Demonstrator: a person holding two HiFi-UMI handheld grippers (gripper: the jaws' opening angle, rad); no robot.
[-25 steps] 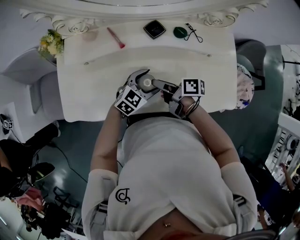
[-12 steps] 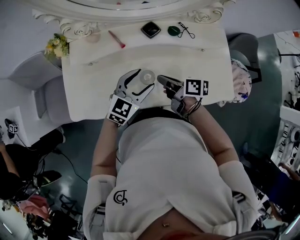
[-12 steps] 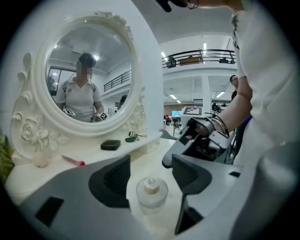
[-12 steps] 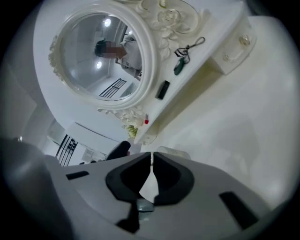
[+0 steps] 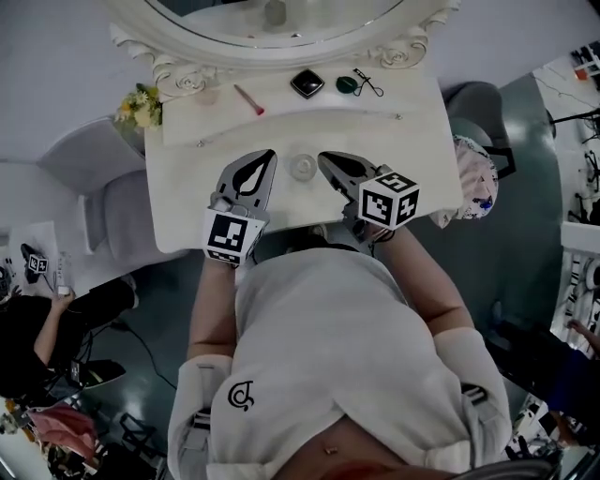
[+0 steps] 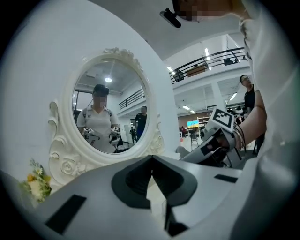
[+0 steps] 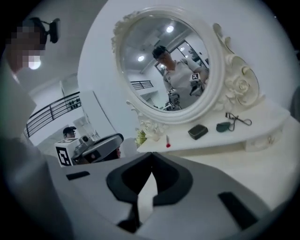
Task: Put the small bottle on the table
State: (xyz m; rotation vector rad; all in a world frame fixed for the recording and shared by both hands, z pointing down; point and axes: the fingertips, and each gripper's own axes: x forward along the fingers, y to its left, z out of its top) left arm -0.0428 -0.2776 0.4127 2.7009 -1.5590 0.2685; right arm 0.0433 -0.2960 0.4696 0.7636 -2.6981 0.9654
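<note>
The small bottle stands on the white dressing table, seen from above as a pale round cap. It is free, in the gap between my two grippers. My left gripper lies just left of it with its jaws shut and nothing between them; its closed jaws fill the left gripper view. My right gripper lies just right of the bottle, also shut and empty, and its closed jaws show in the right gripper view. Neither gripper view shows the bottle.
An ornate oval mirror stands at the table's back edge. Before it lie a red brush, a black compact, a green item and an eyelash curler. Yellow flowers sit at the back left. A patterned cushion is at the right.
Both grippers were around the bottle; they have let go, drawn apart to either side and shut. The bottle stays standing on the table.
</note>
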